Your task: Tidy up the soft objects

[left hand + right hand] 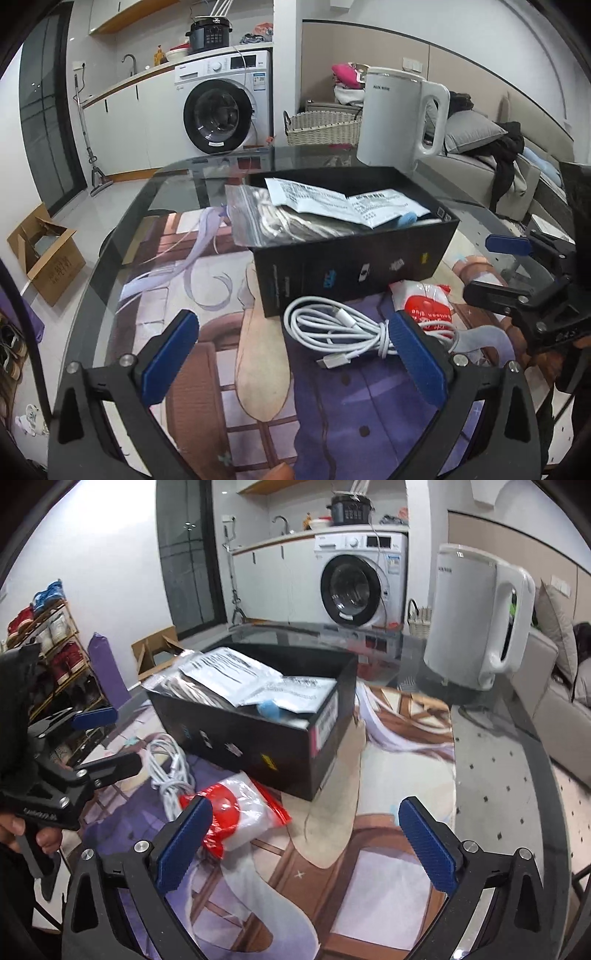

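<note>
A black box (354, 258) stands on the glass table and holds clear bags, paper packets and a blue item; it also shows in the right wrist view (258, 738). In front of it lie a coiled white cable (343, 332) (170, 771) and a red-and-white plastic packet (428, 306) (236, 816). My left gripper (291, 332) is open and empty, just before the cable, its right finger next to the coil. My right gripper (306, 819) is open and empty, its left finger over the packet's edge. Each gripper shows in the other's view, the right one (506, 266) and the left one (99, 738).
A white electric kettle (402, 118) (476, 620) stands behind the box. A printed mat (369, 849) covers the table. Beyond are a washing machine (225, 103), a wicker basket (321, 129), a sofa (491, 166), a cardboard box (44, 254) on the floor and a shoe rack (55, 657).
</note>
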Demonstrator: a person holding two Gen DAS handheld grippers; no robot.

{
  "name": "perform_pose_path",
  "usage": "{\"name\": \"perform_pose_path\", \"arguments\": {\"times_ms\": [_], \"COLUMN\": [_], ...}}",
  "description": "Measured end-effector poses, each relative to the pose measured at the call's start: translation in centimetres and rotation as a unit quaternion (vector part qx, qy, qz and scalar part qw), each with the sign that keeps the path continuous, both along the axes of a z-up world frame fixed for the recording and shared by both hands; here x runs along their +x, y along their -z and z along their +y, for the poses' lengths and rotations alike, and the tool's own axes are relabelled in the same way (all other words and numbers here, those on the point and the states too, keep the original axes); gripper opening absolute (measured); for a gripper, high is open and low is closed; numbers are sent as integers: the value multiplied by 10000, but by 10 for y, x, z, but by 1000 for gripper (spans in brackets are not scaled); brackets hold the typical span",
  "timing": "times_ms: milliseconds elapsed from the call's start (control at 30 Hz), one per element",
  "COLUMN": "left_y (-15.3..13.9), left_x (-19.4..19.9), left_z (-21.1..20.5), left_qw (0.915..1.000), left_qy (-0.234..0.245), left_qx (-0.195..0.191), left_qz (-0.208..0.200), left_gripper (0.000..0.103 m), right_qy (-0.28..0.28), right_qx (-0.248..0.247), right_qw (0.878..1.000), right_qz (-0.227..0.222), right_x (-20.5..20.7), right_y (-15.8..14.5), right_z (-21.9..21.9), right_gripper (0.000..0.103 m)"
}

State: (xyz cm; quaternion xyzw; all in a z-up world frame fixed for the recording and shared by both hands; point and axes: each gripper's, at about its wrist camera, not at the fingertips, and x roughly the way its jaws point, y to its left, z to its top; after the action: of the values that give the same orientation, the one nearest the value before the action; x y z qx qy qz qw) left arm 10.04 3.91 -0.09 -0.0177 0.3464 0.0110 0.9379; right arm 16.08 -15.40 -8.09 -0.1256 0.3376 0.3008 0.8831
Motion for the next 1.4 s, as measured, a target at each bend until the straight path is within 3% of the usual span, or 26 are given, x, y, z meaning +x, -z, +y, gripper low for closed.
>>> {"name": "perform_pose_path", "arguments": {"times_ms": [200,500,967,1400], "left_y": [3,6,11,15], "left_x": [1,2,4,5], "left_z": [0,1,-3,0], "left_qw": [10000,9999,9998,9997], "left_qy": [21,33,83,55], "left_qx": [-12,-37,4,-87], "left_qz": [59,125,188,235], "left_gripper": [103,103,103,103], "right_qy": [-60,-232,-654,-644], "right_qx": [-195,-174,-382,-612], "right_qw": [9991,9978,9938,9933], "right_qz": [375,596,819,744], "right_x": [7,3,-12,-12], "right_y": [17,23,31,34], "right_z": [10,16,33,40], "right_gripper": [102,102,102,102]}}
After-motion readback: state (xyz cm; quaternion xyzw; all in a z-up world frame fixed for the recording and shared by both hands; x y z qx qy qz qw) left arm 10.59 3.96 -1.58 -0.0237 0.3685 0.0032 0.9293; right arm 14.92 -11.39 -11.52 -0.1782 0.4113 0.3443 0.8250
